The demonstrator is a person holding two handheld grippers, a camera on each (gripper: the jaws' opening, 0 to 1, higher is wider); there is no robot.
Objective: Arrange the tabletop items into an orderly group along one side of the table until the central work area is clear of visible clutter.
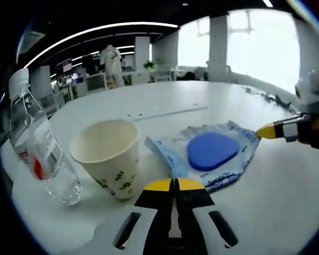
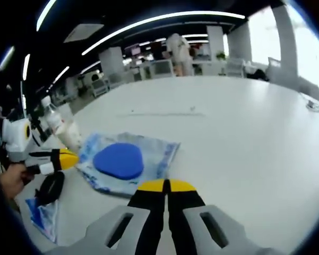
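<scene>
Upright paper cup [image 1: 107,156] stands between tilted water bottle [image 1: 40,149] and flat blue packet [image 1: 207,153].

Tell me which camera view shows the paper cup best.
The left gripper view shows the paper cup best: it stands close, upright and whole, with its open mouth and printed side clear, beside the plastic water bottle. In the right gripper view the cup is small and far off at the left, partly hidden behind the left hand-held gripper.

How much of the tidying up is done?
Not much looks done yet. The paper cup, the water bottle and the blue packet stand close together on the white table, but not in a neat row. Nothing is in hand: the left gripper and the right gripper have their jaws shut and empty. Lining everything up along one side is left.
</scene>
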